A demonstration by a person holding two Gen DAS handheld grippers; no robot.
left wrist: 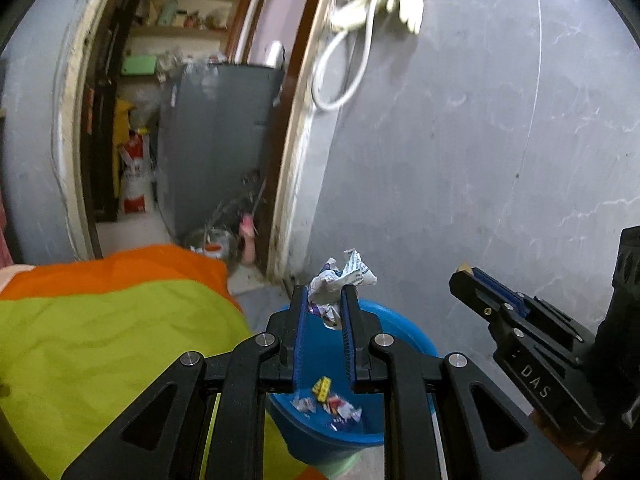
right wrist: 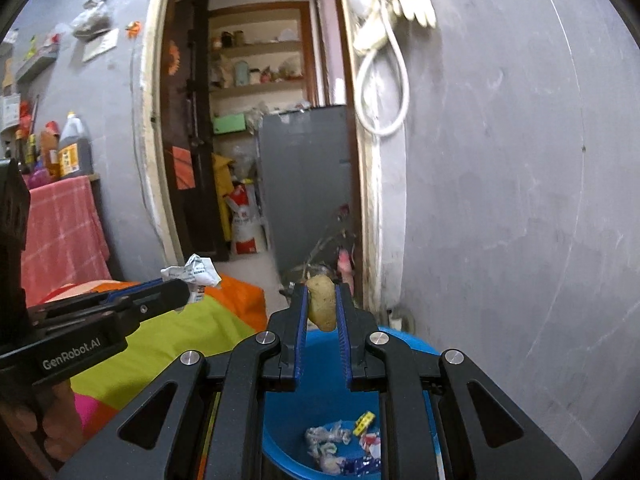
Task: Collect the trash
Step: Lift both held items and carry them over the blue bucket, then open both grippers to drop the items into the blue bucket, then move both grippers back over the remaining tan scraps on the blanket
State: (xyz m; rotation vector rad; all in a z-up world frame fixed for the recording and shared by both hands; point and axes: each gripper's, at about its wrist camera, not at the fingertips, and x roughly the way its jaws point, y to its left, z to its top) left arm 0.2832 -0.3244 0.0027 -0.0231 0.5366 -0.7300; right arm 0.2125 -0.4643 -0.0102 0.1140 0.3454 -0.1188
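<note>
- Left gripper [left wrist: 325, 300] nearly closed, fingers pinching a crumpled paper wrapper [left wrist: 340, 280] (white, printed) at the tips, above the blue bucket [left wrist: 404, 332].
- Right gripper [right wrist: 322, 304] narrowed onto a yellowish-brown lump [right wrist: 322, 302] (what it is, cannot tell), also over the bucket.
- Bucket sits on the floor just beside the green and orange cloth [left wrist: 120, 340], near the grey wall [left wrist: 480, 160].
- Inside the bucket: several crumpled wrappers [right wrist: 332, 446] and a small yellow piece [right wrist: 365, 418].
- Open doorway [right wrist: 256, 140] behind, shelves and grey cabinet beyond.
</note>
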